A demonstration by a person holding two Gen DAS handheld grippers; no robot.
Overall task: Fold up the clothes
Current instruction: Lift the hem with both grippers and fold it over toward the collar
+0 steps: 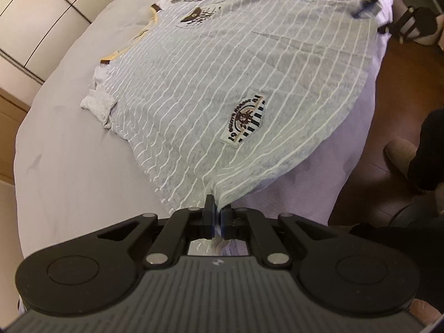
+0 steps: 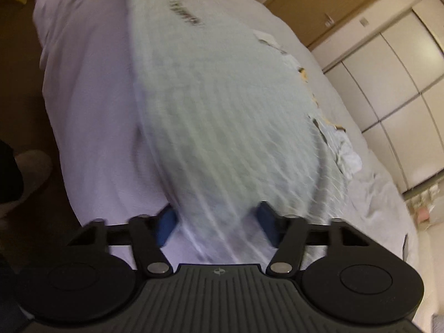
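A grey shirt with white stripes (image 1: 222,77) lies spread on a bed covered by a pale sheet (image 1: 69,152). It has a sewn patch (image 1: 245,119) and a yellow-brown collar (image 1: 130,41). My left gripper (image 1: 217,213) is shut on the shirt's near hem corner. My right gripper (image 2: 216,222) is open, its blue pads (image 2: 166,226) on either side of the shirt's edge (image 2: 222,125); the view is blurred. It also shows in the left wrist view (image 1: 369,5) at the shirt's far corner.
The bed edge drops to a brown floor (image 1: 402,83) on the right. A person's slippered foot (image 1: 399,155) stands there. Wardrobe doors (image 2: 388,77) and a wooden door (image 2: 333,8) line the far side.
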